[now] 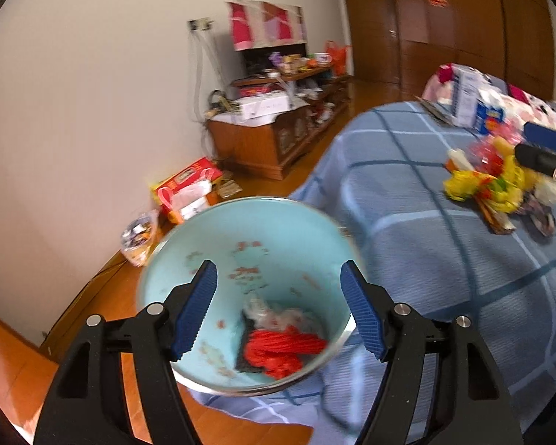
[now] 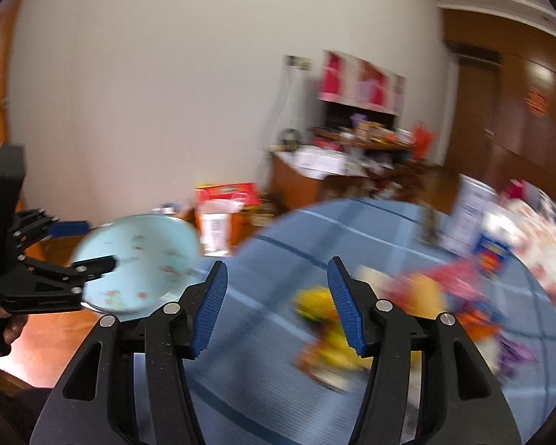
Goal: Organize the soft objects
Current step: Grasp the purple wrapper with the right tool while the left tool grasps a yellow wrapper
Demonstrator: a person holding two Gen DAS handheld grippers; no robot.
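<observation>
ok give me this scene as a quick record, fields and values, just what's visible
surface: bed with blue plaid cover
bin: light blue bucket at the bed's edge
in bin: red yarn, a whitish item, blurred
still out: yellow and red pile on the cover
left tool: open, empty, over the bucket
right tool: open, empty, near the pile
image: right view blurred

Plain off-white wall [image 1: 92, 92] above a glossy orange-brown wooden floor [image 1: 15, 352]. Low wooden cabinet [image 1: 263, 141] against the wall, top cluttered with boxes and small items; pink-and-red poster [image 1: 267, 24] above it. Dark wood-panelled wardrobe doors [image 1: 463, 26] at far end, reflecting ceiling light.
</observation>
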